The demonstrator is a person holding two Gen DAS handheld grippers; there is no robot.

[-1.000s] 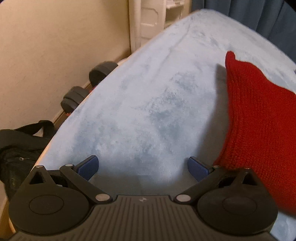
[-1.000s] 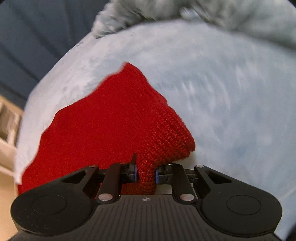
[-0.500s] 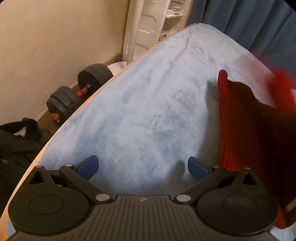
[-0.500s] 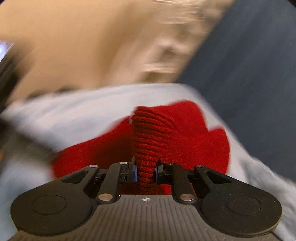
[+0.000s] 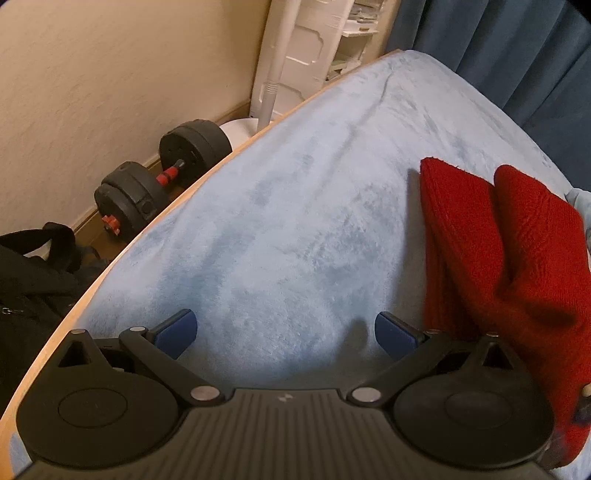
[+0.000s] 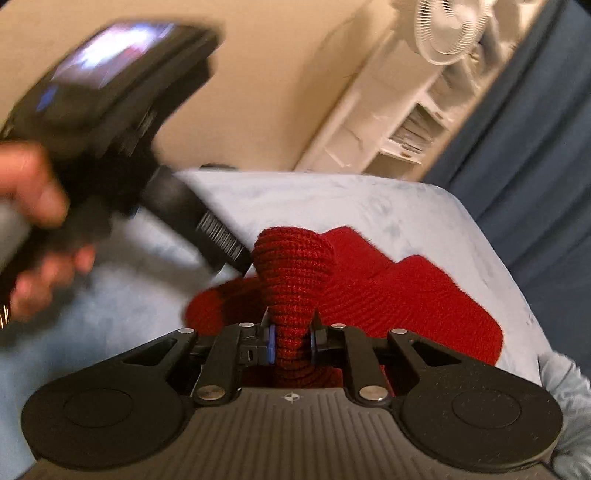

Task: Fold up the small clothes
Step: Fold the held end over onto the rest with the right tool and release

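A red knitted garment lies on the light blue fleece cover, at the right of the left wrist view, with one part folded over the rest. My left gripper is open and empty, just left of the garment's edge. My right gripper is shut on a bunched fold of the red garment and holds it raised over the flat part. The left gripper's body and the hand holding it appear blurred at the left of the right wrist view.
A black dumbbell and a black bag lie on the floor left of the wooden edge. A white shelf unit and a fan stand by the wall. Dark blue curtains hang behind.
My right gripper has swung round with the red fold, carrying it over the rest of the garment. My left gripper has lifted and tilted slightly and stays open.
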